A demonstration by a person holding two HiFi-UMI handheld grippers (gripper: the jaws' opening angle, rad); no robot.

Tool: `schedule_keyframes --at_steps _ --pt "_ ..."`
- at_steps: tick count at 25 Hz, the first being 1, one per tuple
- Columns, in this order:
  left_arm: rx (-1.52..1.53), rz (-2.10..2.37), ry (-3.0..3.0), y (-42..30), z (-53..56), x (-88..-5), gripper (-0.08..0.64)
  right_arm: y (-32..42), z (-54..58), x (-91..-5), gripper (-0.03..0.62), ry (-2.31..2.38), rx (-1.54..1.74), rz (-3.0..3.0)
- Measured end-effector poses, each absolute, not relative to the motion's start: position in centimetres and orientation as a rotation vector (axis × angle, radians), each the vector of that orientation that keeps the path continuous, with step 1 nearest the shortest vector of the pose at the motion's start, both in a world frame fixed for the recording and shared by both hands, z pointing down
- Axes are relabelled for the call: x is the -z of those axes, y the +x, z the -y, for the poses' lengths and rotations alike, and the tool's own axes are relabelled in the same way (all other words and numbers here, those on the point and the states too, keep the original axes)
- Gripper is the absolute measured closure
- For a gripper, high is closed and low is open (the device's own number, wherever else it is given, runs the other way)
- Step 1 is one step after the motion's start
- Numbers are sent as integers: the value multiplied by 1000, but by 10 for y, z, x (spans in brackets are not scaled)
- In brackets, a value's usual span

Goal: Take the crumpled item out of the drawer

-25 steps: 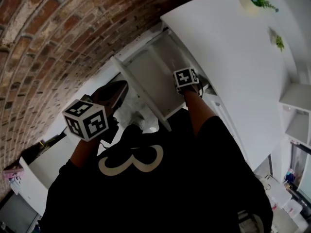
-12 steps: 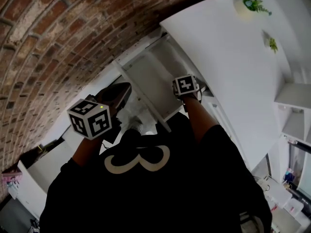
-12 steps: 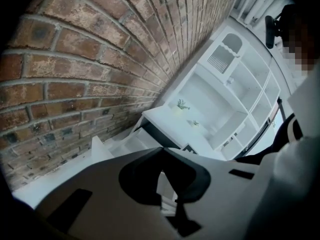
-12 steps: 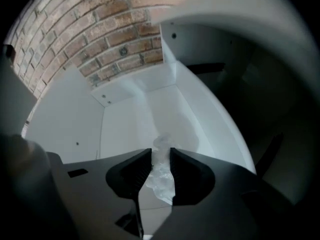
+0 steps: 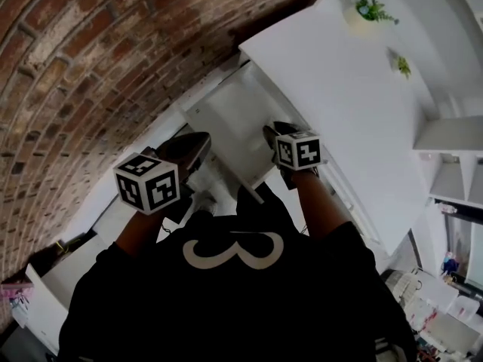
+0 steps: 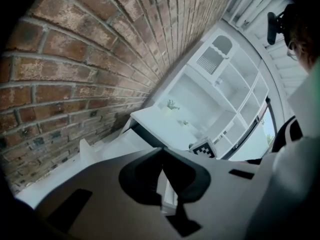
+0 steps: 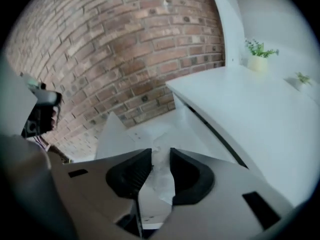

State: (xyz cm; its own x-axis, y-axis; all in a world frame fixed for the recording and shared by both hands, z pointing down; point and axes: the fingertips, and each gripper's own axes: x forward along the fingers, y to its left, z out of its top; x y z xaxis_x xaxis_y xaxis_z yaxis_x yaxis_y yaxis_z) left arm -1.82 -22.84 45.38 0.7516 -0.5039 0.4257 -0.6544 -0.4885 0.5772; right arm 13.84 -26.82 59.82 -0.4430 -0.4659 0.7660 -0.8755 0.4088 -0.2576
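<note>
Your right gripper (image 7: 160,152) pinches the crumpled item (image 7: 162,181), which looks light, soft and crushable, so hold its bulk gently; left gripper (image 6: 161,150) closed, empty.

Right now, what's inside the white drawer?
I can see a bare white bottom in the drawer. The right claw pinches the crumpled item in front of it. Together they cover the drawer's near part, so I can't see what is there.
</note>
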Motion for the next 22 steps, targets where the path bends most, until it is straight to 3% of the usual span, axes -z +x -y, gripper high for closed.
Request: schedule_keyframes --at_steps 22 --pt "-229 682 2405 8 179 -382 557 121 176 -398 469 1338 -819 2633"
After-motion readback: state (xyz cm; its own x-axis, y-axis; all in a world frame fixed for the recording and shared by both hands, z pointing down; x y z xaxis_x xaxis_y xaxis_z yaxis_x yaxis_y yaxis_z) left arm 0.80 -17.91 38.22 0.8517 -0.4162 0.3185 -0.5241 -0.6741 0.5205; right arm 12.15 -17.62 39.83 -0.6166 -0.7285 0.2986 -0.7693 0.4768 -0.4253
